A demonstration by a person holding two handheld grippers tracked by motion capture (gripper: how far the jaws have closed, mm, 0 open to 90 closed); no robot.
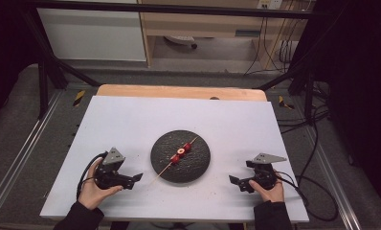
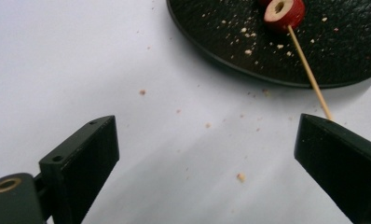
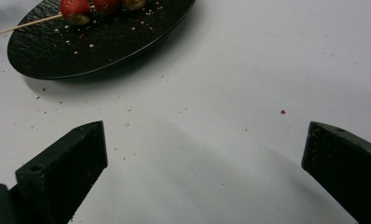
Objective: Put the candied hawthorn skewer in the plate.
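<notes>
The round black textured plate [image 1: 164, 165] carries a thin wooden skewer [image 1: 164, 169] threaded with red fruit slices [image 1: 181, 151]; its bare end overhangs the plate's rim, apparently for gripping. The left gripper [image 1: 137, 177] rests left of the plate, near that end, and the right gripper [image 1: 233, 180] right of it, both with jaws apart and empty.

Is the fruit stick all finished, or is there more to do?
Looks nearly finished: red fruit pieces sit threaded on the skewer, lying across the black plate. Nothing is in hand; left gripper and right gripper are open on the white table. What's left, I cannot tell.
</notes>
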